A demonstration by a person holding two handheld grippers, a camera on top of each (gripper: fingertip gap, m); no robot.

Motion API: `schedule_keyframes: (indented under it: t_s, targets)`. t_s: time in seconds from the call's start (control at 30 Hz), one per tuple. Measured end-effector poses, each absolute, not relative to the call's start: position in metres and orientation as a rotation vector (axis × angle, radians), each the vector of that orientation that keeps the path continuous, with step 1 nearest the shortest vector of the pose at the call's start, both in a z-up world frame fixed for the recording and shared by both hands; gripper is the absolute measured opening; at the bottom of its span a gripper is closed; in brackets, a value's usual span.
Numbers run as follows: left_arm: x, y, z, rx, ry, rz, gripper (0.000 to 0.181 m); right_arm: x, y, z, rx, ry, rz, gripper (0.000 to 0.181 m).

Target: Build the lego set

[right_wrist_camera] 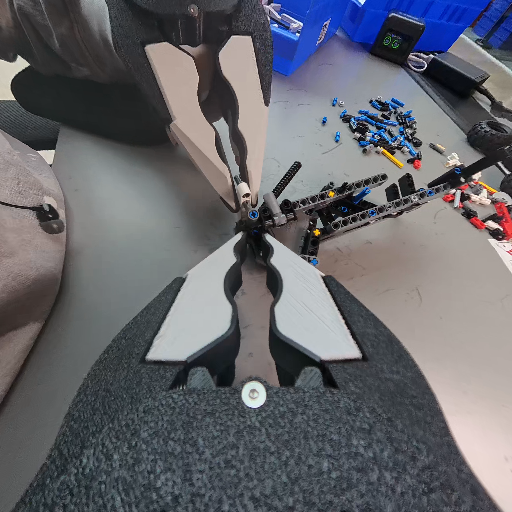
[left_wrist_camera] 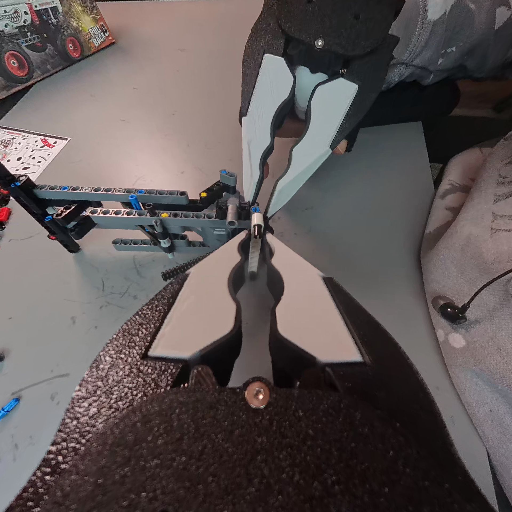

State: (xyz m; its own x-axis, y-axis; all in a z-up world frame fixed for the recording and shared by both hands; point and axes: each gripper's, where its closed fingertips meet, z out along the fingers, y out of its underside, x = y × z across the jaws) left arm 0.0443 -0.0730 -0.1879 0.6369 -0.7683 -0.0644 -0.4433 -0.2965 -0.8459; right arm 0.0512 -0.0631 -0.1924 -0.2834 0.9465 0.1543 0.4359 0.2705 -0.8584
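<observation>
A long grey and black lego frame (left_wrist_camera: 138,216) with blue and yellow pins stretches left across the grey table (left_wrist_camera: 138,97). My left gripper (left_wrist_camera: 256,234) is shut on a grey axle (left_wrist_camera: 254,257) with a white bush (left_wrist_camera: 257,220) on it. The axle's tip meets the frame's right end. My right gripper (left_wrist_camera: 259,206) comes in from above, shut on that same end. In the right wrist view, my right gripper (right_wrist_camera: 253,235) clamps the frame (right_wrist_camera: 346,199) at its near end. The left gripper (right_wrist_camera: 241,206) there holds the axle and bush (right_wrist_camera: 243,194) against it.
The set's box (left_wrist_camera: 41,41) and a sticker sheet (left_wrist_camera: 27,152) lie at far left. A black spring (right_wrist_camera: 286,180) lies beside the frame. A pile of small pins (right_wrist_camera: 385,127), red parts (right_wrist_camera: 484,210), a tyre (right_wrist_camera: 487,135) and blue bins (right_wrist_camera: 304,33) sit beyond. A person's grey clothing (left_wrist_camera: 471,277) borders the table. Only a small space, under 4 cm, lies between the two pairs of fingers.
</observation>
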Motion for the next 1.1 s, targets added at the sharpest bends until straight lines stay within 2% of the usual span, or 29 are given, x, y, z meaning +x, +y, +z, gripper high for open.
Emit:
schedule_keyframes:
  t_s: [0.37, 1.1]
  targets:
    - [0.046, -0.066, -0.188, -1.925, 1.014, -0.358, 0.008, 0.051, -0.064, -0.184, -1.499, -1.716, 1.226, 0.009]
    - [0.046, -0.058, -0.185, -2.063, 0.971, -0.267, 0.008, 0.046, -0.056, -0.184, -1.312, -1.690, 0.959, 0.007]
